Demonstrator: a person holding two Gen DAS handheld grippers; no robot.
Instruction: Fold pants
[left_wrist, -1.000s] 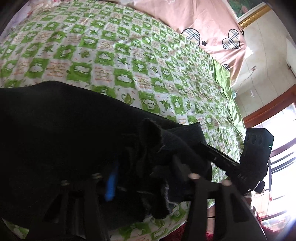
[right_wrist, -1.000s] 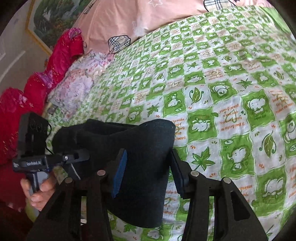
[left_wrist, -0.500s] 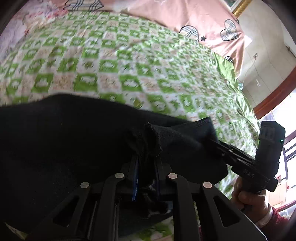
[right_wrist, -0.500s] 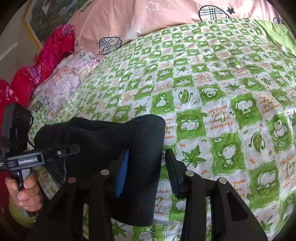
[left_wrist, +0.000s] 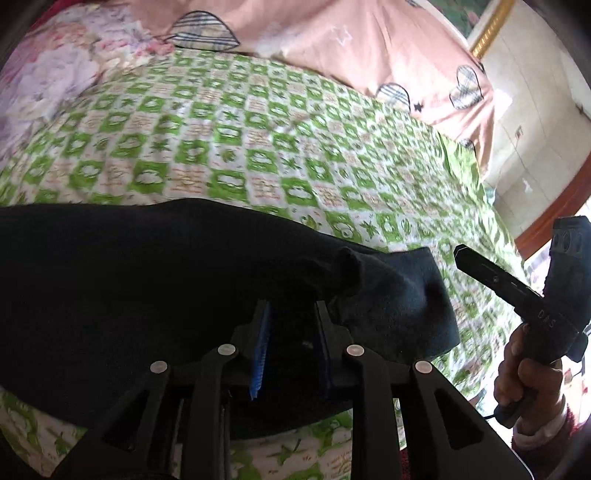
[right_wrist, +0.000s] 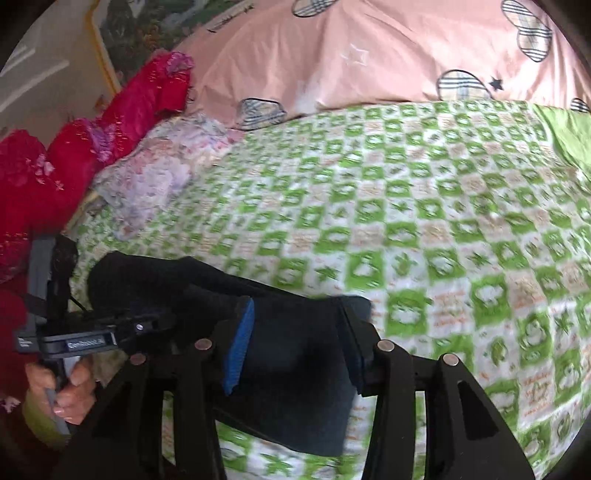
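The black pants (left_wrist: 122, 280) lie folded near the front edge of the bed; they also show in the right wrist view (right_wrist: 295, 373). My left gripper (left_wrist: 293, 314) stands over the pants with its jaws apart and a raised bunch of cloth just ahead of them. My right gripper (right_wrist: 297, 325) is open, its blue-padded fingers (right_wrist: 240, 350) on either side of the pants' right end. Each gripper shows in the other's view, held in a hand: the right one (left_wrist: 517, 291) is clear of the pants' right end, the left one (right_wrist: 92, 338) is at their left end.
The bed has a green and white checked sheet (left_wrist: 258, 155). A pink quilt with plaid hearts (right_wrist: 369, 55) lies at the head. Flowered pillows (right_wrist: 155, 177) and red bedding (right_wrist: 74, 147) sit at the left. The bed's front edge is close below the pants.
My left gripper has opened from shut on a bunch of cloth. My right gripper has opened wider and drawn back a little. Both cameras have tilted up toward the head of the bed.
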